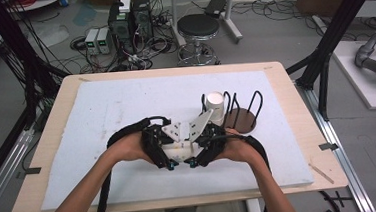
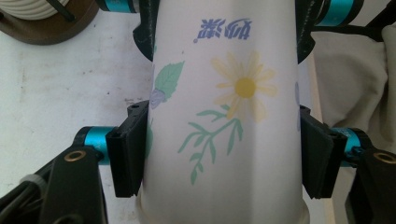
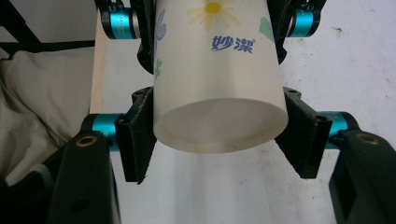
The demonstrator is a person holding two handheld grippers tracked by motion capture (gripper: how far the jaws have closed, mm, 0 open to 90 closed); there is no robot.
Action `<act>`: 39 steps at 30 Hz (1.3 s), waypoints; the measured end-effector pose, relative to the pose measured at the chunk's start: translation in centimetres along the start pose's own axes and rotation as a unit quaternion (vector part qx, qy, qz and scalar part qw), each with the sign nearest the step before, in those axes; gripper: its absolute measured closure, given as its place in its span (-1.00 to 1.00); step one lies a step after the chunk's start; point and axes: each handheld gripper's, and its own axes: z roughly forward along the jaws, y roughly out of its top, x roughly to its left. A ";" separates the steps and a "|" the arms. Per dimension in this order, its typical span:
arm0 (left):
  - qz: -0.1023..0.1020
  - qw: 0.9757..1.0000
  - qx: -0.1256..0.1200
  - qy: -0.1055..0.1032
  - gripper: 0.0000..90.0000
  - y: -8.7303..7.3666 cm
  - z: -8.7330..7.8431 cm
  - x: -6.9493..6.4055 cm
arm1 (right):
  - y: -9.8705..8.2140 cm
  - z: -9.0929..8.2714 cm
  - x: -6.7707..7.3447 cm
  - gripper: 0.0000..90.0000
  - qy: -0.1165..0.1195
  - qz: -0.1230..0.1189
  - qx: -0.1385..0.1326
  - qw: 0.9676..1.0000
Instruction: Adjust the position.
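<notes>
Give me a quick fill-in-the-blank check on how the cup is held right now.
1. Both grippers are shut on one paper ____.
2. The left gripper sits near the cup's ____ end.
3. The printed flower's centre is ____.
4. A second cup stands in the wire ____.

Missing: cup; rim; yellow; rack

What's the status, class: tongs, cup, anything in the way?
Left tongs and right tongs both shut on cup, one at each end. Cup held on its side above mat. Rack with second cup stands just beyond.
</notes>
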 end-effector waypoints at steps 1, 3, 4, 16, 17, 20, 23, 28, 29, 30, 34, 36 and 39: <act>0.000 1.000 -0.001 0.001 -0.35 0.0 0.0 0.0 | 0.0 0.0 0.0 -0.20 0.000 0.001 -0.001 1.000; -0.001 1.000 -0.006 0.002 -0.35 -0.1 -0.1 0.0 | -0.1 0.0 0.0 -0.18 0.000 0.005 0.003 1.000; 0.000 1.000 -0.008 0.002 -0.36 -0.2 -0.1 0.1 | -0.1 0.0 -0.1 -0.18 0.000 0.003 0.001 1.000; -0.012 0.999 -0.045 -0.008 -0.62 -0.6 -0.1 0.1 | -0.2 0.1 -0.2 -0.18 0.002 0.003 0.004 1.000; -0.012 0.999 -0.048 -0.005 -0.65 -0.7 -0.3 0.2 | -0.2 0.1 -0.2 -0.18 0.002 0.005 0.004 1.000; -0.018 0.997 -0.071 0.001 -0.65 -1.0 -0.8 0.2 | -0.5 0.0 -0.3 -0.18 0.003 0.007 -0.001 1.000; -0.023 0.994 -0.105 0.002 -0.65 -1.6 -1.6 0.2 | -0.8 -0.2 -0.4 -0.18 -0.001 0.012 -0.014 1.000; -0.037 0.986 -0.160 0.023 -0.67 -3.2 -2.3 -0.2 | -1.4 -0.7 -0.7 -0.18 0.006 0.019 -0.054 0.998; -0.041 0.984 -0.171 0.027 -0.67 -3.6 -2.4 -0.2 | -1.5 -0.7 -0.8 -0.18 0.006 0.021 -0.059 0.998; -0.044 0.982 -0.181 0.030 -0.67 -4.0 -2.5 -0.3 | -1.6 -0.8 -0.8 -0.18 0.007 0.024 -0.063 0.998; -0.059 0.972 -0.224 0.046 -0.67 -5.6 -2.9 -0.5 | -2.0 -0.8 -0.9 -0.18 0.011 0.029 -0.074 0.997; -0.066 0.967 -0.240 0.050 -0.67 -6.2 -3.0 -0.6 | -2.1 -0.8 -1.0 -0.18 0.014 0.030 -0.078 0.996; -0.076 0.961 -0.259 0.058 -0.67 -7.2 -3.3 -0.7 | -2.3 -0.9 -1.0 -0.18 0.014 0.030 -0.081 0.996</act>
